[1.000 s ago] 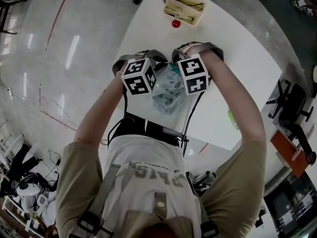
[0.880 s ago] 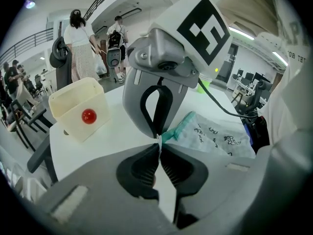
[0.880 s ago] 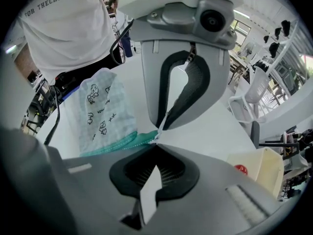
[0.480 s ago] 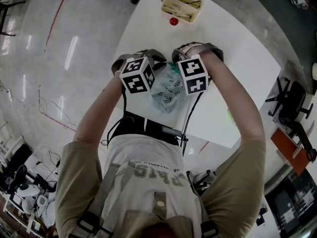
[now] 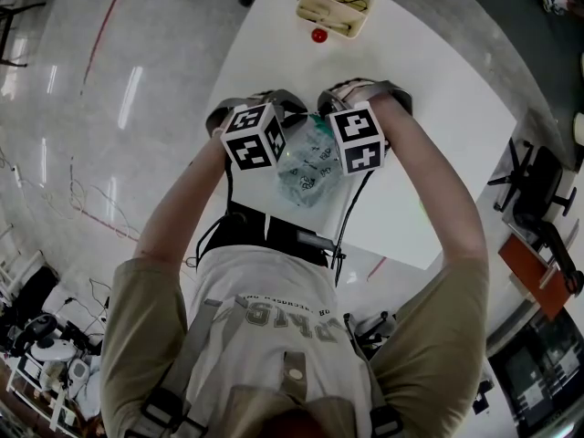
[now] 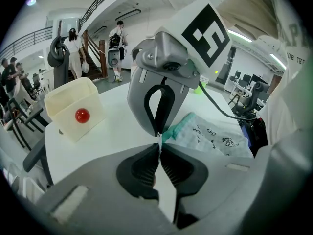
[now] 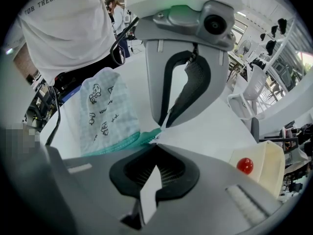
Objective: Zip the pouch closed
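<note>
Clamping left gripper (image 6: 159, 142): jaws pressed together on teal zip edge of pale green printed fabric pouch (image 6: 210, 136).
Right gripper (image 7: 157, 141): jaws pinched on same edge end, tip to tip with left.
Pouch position: flat on white table (image 5: 438, 126), between grippers.
Small red ball (image 5: 318, 36): just before cream plastic box (image 5: 310, 15), far table edge.

Cloth pouch (image 5: 306, 167) rests on smooth matt table (image 5: 438, 126).
</note>
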A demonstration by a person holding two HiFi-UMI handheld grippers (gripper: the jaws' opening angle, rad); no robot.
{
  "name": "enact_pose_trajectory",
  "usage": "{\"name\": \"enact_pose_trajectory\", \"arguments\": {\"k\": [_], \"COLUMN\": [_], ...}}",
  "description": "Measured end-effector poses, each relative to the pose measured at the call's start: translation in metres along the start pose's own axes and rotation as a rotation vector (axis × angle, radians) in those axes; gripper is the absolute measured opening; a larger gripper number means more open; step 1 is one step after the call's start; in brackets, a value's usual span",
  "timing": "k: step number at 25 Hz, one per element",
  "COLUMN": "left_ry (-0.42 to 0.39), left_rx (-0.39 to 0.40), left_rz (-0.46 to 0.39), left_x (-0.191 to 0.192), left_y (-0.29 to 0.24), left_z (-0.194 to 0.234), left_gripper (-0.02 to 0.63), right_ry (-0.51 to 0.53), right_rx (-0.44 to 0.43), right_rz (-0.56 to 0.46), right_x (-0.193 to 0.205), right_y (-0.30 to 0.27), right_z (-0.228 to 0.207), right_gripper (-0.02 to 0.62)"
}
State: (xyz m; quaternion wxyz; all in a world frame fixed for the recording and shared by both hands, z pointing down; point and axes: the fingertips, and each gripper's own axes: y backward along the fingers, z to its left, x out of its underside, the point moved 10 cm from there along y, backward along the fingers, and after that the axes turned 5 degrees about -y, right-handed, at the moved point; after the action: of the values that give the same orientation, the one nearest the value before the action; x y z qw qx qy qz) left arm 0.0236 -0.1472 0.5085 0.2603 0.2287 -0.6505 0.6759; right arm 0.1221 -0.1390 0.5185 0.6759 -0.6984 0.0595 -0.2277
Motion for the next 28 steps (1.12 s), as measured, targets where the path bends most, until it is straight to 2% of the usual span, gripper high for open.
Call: {"name": "enact_pose_trajectory", "arguments": {"k": [10,28], "left_ry": [0.028,0.038], "left_rx": [-0.006,-0.016], "left_rz": [0.025,0.043], "left_x": [0.015,0.024], "left_y": [0.003,0.005], "left_z": [-0.001,-0.008], "left_gripper": [0.023,0.023], "right_ry": [-0.044,-0.081], "right_rx": [-0.022,-0.014], "right_rz": [0.031,0.046], "right_x": [0.019,0.024], "right_y": [-0.004,-0.002], "right_z": [0.019,0.036], "right_gripper": [0.0,0.0]}}
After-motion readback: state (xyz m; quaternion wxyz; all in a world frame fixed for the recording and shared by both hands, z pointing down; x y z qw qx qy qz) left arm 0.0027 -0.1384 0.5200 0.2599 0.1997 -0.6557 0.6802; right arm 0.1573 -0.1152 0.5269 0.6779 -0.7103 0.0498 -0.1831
